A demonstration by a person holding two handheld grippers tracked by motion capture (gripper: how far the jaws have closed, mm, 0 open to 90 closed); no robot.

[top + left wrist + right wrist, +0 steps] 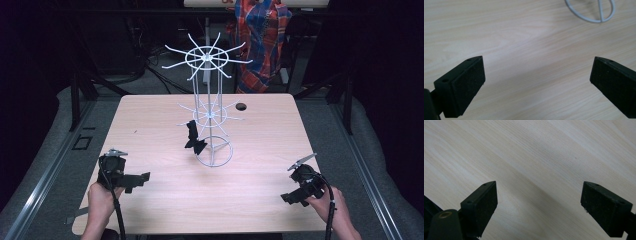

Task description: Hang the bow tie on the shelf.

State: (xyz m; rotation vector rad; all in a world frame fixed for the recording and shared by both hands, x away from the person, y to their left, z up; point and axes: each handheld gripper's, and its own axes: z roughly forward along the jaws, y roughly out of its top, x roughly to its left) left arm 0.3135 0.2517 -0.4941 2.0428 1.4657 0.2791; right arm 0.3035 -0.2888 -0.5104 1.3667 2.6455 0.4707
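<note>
Partly cropped wire rack base, dark indistinct item hanging, left gripper agape

The pale wooden tabletop has a small dark round hole close to its far edge, right of the middle. Beyond that far edge a red and blue plaid cloth hangs, with black cables on the floor to its left. Grey matting lies along both side edges.

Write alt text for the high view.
A white wire rack with two tiers of radiating hooks stands mid-table, a black bow-shaped item hanging on its lower tier. On the wooden table, the person's left gripper and right gripper rest near the front corners, holding nothing.
</note>
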